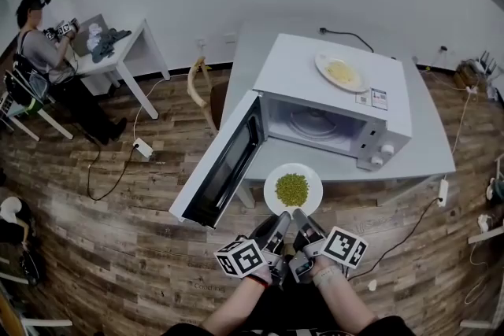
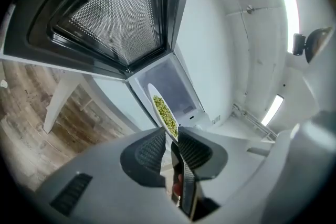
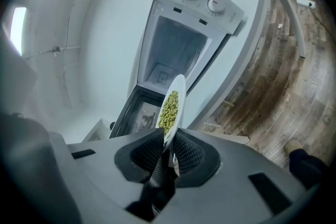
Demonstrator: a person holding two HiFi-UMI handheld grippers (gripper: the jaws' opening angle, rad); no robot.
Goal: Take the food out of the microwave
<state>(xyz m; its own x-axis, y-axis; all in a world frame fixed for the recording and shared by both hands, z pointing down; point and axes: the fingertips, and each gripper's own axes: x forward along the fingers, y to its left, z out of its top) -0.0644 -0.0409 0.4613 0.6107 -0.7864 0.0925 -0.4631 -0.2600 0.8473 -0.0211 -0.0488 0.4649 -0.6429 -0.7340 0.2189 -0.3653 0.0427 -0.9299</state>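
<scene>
We hold the plate of peas [image 1: 293, 190] clear of the open microwave [image 1: 335, 102], just beyond the tabletop's [image 1: 429, 145] front edge, our left claw [image 1: 278, 223] and right claw [image 1: 300, 218] both clamped on its near rim, side by side, so it sits level and nothing spills.

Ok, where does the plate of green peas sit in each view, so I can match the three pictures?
Head view: plate of green peas, lower centre, just outside the open microwave.
Left gripper view: centre, seen edge-on, rim gripped by the left claw.
Right gripper view: centre, edge-on, rim gripped by the right claw.
Shared landmark: the microwave's open cavity, beyond the plate in all three.
</scene>
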